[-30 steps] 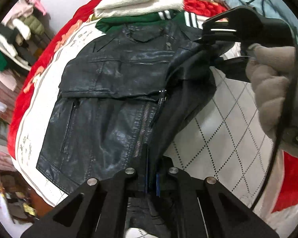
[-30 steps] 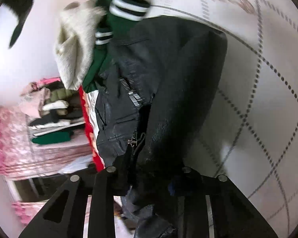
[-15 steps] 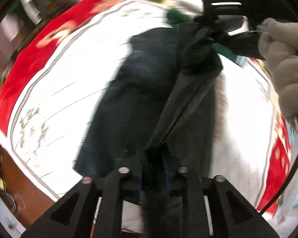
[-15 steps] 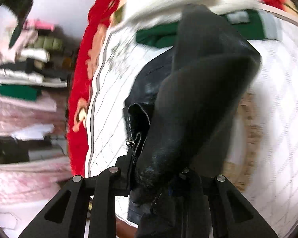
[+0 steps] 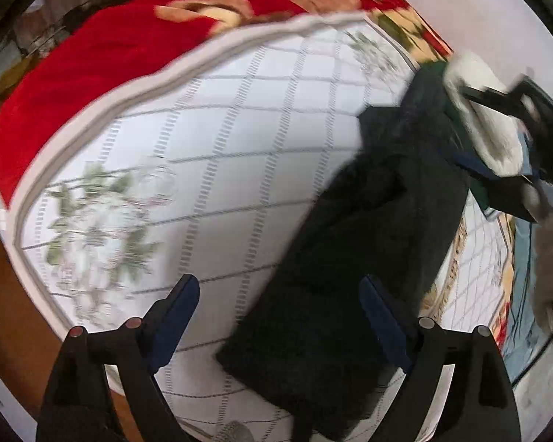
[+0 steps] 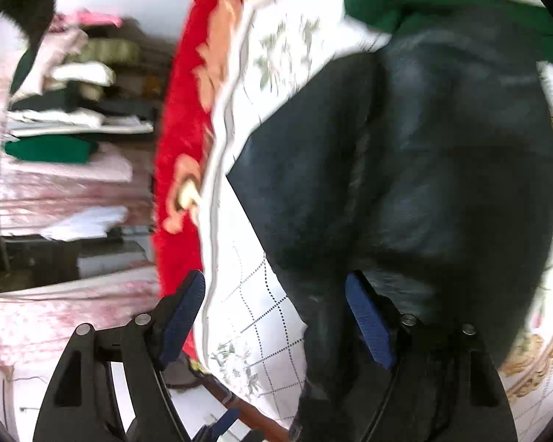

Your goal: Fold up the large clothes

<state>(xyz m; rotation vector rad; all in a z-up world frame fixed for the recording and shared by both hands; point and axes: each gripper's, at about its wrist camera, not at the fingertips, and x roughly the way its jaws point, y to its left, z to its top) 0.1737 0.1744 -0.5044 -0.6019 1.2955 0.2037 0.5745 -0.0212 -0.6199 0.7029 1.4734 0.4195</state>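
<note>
A black leather jacket (image 5: 350, 258) lies folded in a long strip on the white quilted bedspread (image 5: 202, 147). My left gripper (image 5: 278, 280) hangs over the jacket's near end. Its jaws are opening wide and the pads touch nothing. In the right wrist view the jacket (image 6: 442, 165) fills the right half. My right gripper (image 6: 276, 276) is also opening above the jacket's edge, and its right finger (image 6: 368, 316) hangs over the leather without pressing on it. The right gripper (image 5: 527, 110) and a gloved hand (image 5: 549, 258) show at the far right of the left wrist view.
A red blanket (image 5: 110, 48) borders the bedspread. A white fluffy garment (image 5: 486, 125) and a green one (image 6: 387, 3) lie past the jacket's far end. Shelves of folded clothes (image 6: 55, 110) stand beside the bed. The wooden bed edge (image 5: 3, 313) is near.
Both grippers held the jacket's edge, swung it across the bed and have let go. Their jaws have spread wide and the jacket now lies folded over.
</note>
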